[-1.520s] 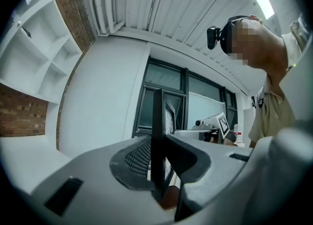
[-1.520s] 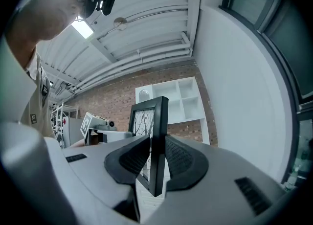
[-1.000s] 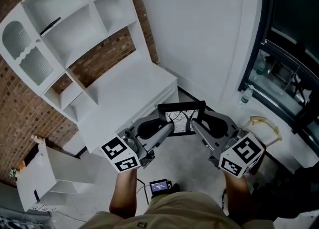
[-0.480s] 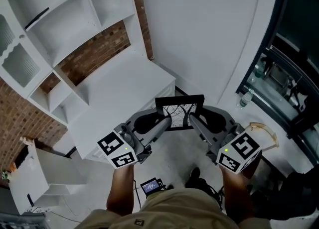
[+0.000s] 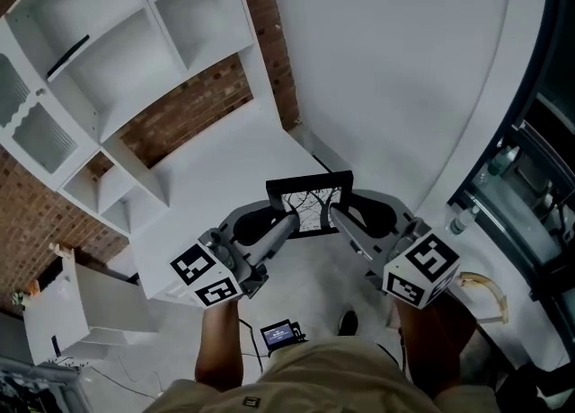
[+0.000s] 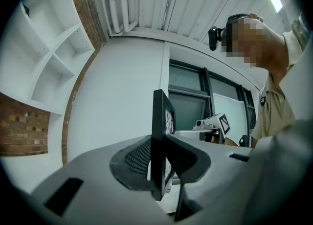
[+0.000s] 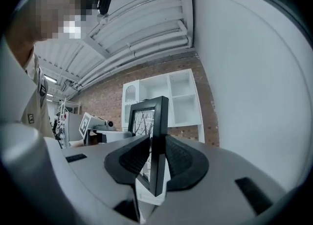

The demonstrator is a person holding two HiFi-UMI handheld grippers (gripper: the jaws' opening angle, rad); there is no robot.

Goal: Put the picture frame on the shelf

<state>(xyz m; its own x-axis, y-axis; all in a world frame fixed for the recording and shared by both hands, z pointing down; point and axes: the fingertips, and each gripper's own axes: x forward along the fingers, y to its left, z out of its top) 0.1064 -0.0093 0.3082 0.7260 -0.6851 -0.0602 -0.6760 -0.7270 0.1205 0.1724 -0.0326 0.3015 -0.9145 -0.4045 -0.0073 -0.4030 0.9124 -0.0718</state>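
White shelf [image 5: 108, 52] unit against a brick wall [image 5: 193, 101], upper left of the head view, with plain white wall to the right. Task roughly midway, by my read: frame [image 5: 310, 207] is lifted but not yet placed. Left gripper [image 5: 287, 223] is clamped on the frame's left edge and right gripper [image 5: 336, 216] on its right edge, jaws fairly wide around the moulding. Frame is upright at centre of the head view, held in the air near the white counter [image 5: 211, 173], well apart from the upper compartments. Left to do: carry over, set down, let go.

Forearms reach forward, left tool [image 5: 287, 224] and right tool [image 5: 335, 215] both clamping the picture frame [image 5: 311, 199].
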